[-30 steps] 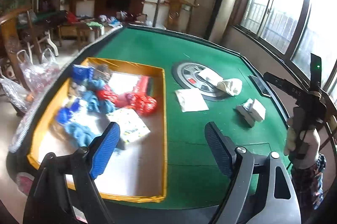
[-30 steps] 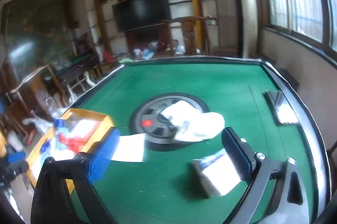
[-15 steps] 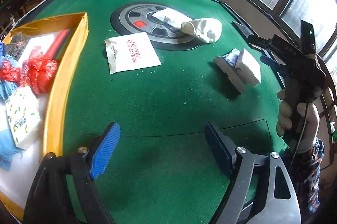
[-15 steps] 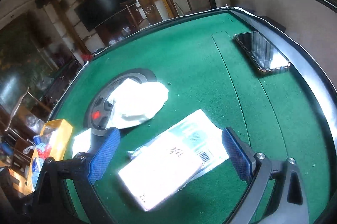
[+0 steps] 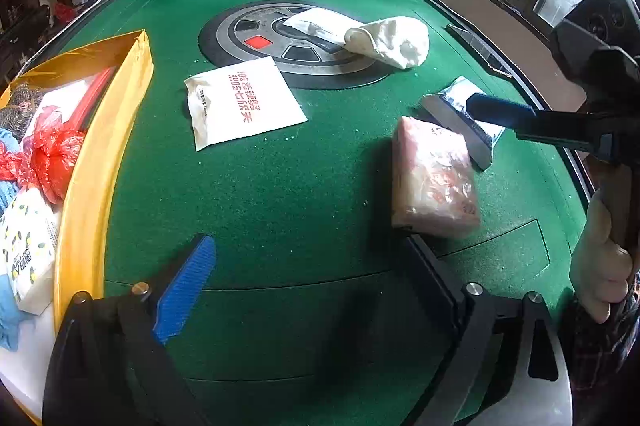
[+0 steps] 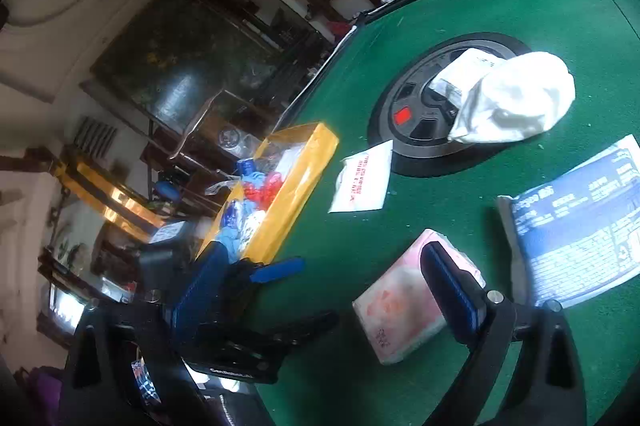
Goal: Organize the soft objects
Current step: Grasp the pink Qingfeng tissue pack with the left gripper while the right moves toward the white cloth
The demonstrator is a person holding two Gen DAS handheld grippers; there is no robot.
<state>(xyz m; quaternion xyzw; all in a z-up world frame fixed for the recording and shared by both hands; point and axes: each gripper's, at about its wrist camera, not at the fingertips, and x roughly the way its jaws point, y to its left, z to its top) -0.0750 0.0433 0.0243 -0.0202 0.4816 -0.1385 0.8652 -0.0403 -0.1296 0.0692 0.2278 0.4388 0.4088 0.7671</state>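
the left gripper [image 5: 308, 278] has stopped above the green table [image 5: 280, 194], and its jaws are opening, with only bare felt between them. the right gripper [image 6: 324, 258] has dropped and rolled toward the two packs; its fingers stand wide apart and clamp nothing.

the pink tissue pack [image 5: 434, 178] has changed most. half a second ago it leaned on the blue-and-white pack [image 5: 452, 106]. it now lies flat on the felt, apart from that pack, just beyond the tip of the left gripper's right finger [image 5: 432, 274]. in the right wrist view the same pack lies under the right gripper's right finger [image 6: 448, 286]; you cannot tell from here whether that finger touches it.

judgement: the two packs are now separated, so you can take each one alone. the pink pack is outside the left gripper's span, so shift that gripper toward its right finger before you close.

the yellow tray [image 5: 104, 146] lies off the left finger's side and already holds soft items. the white packet [image 5: 240, 106] and the rolled white cloth [image 5: 388, 42] lie farther ahead, still to be sorted.
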